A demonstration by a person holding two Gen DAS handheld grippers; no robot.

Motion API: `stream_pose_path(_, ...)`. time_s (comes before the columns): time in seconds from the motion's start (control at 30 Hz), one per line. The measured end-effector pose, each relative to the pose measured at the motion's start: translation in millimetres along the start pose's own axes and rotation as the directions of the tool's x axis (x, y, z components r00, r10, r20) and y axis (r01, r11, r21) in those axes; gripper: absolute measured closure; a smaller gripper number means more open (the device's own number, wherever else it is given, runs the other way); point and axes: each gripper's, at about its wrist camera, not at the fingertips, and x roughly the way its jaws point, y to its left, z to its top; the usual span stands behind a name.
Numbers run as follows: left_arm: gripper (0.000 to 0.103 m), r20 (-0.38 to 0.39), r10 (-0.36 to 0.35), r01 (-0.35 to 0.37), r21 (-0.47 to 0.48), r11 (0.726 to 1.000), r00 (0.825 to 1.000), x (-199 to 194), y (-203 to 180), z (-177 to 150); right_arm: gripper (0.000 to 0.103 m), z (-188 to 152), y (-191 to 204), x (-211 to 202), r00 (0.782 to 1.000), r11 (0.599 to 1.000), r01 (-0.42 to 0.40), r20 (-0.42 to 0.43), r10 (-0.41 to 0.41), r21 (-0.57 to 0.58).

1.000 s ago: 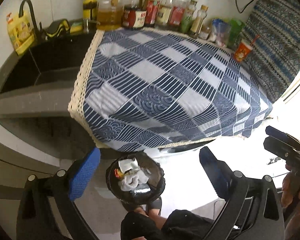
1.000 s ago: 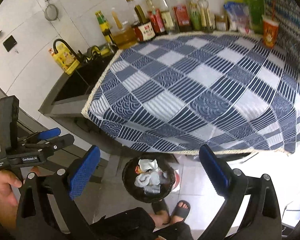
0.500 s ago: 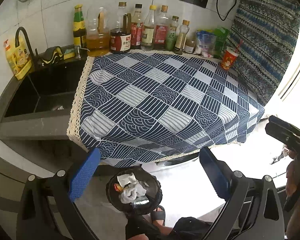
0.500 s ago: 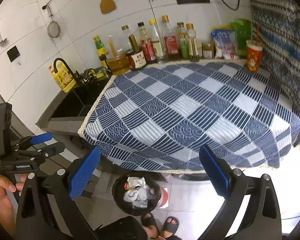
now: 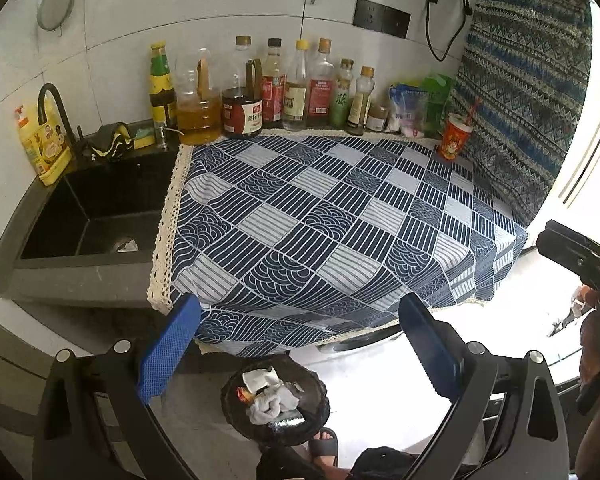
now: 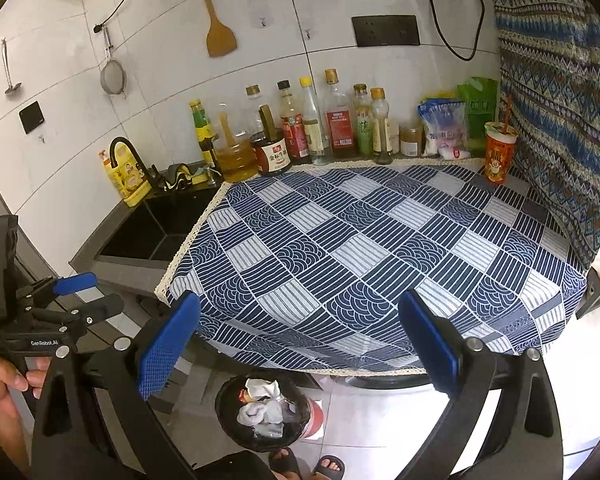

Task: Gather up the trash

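Hiding its base, the trash bin (image 6: 262,416) shows crumpled paper (image 6: 262,389).

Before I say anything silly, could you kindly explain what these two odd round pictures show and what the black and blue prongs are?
The prongs are two hand-held grippers; a person carries one in each hand. Each picture comes from a fisheye camera on one gripper, looking along its fingers. The left gripper and the right gripper are both open and hold nothing. In the right view you also see the left gripper from outside, in the person's hand. Ahead is a counter under a blue checked tablecloth, with bottles and a red cup at the back and a dark sink beside it. On the floor stands a trash bin with crumpled paper inside.
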Motion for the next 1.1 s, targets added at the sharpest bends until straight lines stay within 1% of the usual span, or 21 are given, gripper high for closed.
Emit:
stream_pose_path(0.43, 0.007, 0.020, -0.016, 0.016, 0.017, 1.000, 1.000, -5, -8, 5, 0.005, 5, -3, -2, 1.000, 1.000, 0.016, 0.007, -0.016, 0.009)
stream_pose_path(0.63, 0.007, 0.019, -0.032, 0.032, 0.007, 0.999, 0.999, -5, -10, 7, 0.005, 5, -5, 0, 1.000, 1.000, 0.019, -0.001, -0.019, 0.014)
stream_pose_path(0.97, 0.007, 0.014, -0.024, 0.024, -0.004, 1.000, 1.000, -2, -11, 9, 0.005, 5, -7, 3, 1.000, 1.000, 0.019, -0.005, -0.019, 0.012)
stream_pose_path(1.1, 0.007, 0.036, -0.029, 0.030, -0.018, 0.999, 0.999, -3, -9, 11, 0.005, 6, -8, 6, 1.000, 1.000, 0.020, -0.010, -0.020, 0.012)
